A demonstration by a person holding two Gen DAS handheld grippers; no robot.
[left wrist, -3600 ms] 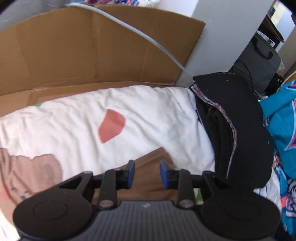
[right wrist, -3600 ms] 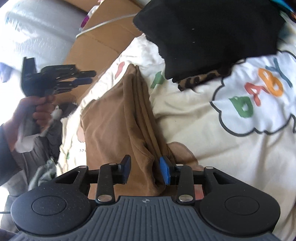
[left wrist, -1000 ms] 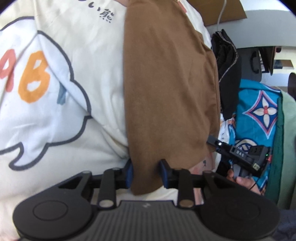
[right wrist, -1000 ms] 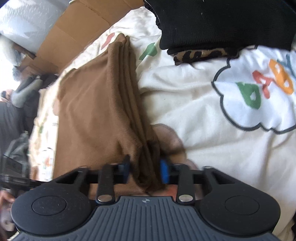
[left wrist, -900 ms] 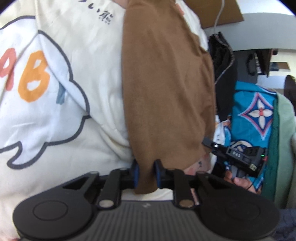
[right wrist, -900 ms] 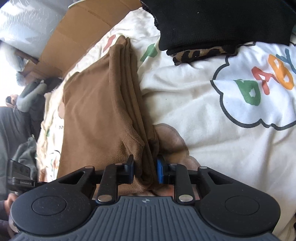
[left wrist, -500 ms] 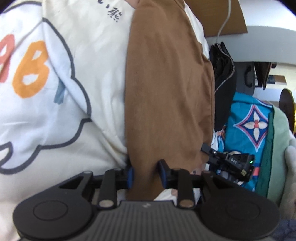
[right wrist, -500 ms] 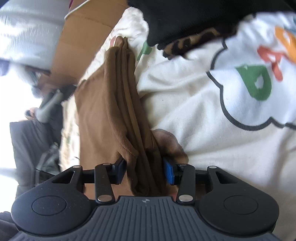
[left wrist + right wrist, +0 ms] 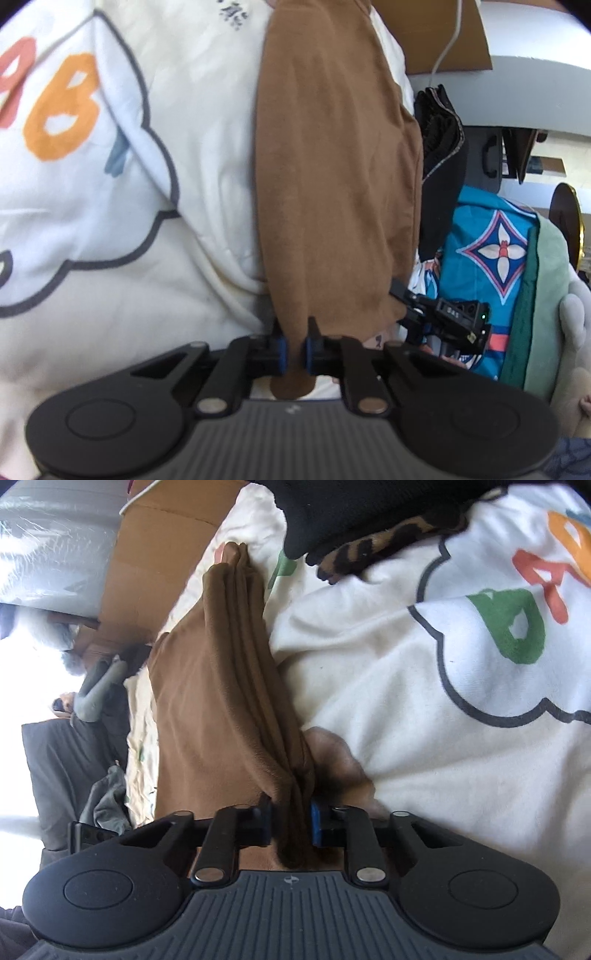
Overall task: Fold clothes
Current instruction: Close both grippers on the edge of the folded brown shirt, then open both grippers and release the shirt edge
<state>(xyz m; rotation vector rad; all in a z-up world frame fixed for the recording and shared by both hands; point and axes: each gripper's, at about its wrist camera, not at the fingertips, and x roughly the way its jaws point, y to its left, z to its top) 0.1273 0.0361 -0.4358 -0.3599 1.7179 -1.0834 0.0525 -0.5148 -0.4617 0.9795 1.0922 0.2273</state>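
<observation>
- Brown garment [image 9: 332,166] lies lengthwise on a cream printed bedspread [image 9: 184,258], running away from both cameras.
- Its near corner hangs down between the blue pads of the left gripper [image 9: 293,350], whose jaws have just been closing – they now pinch the cloth.
- From the right wrist view the garment's bunched, layered edge [image 9: 251,709] passes through the right gripper [image 9: 290,823]; those jaws have also just been closing and press on the folds.
- The right gripper [image 9: 443,317] shows in the left view just beside the garment's other near corner, with white letters on it, possibly "DAS" – too small to be sure.
- The bedspread carries big coloured letters in a cloud outline [image 9: 517,627]: green "B", red "A", then part of an orange one.
- Black clothing [image 9: 369,509] lies beyond, over a leopard-print edge.
</observation>
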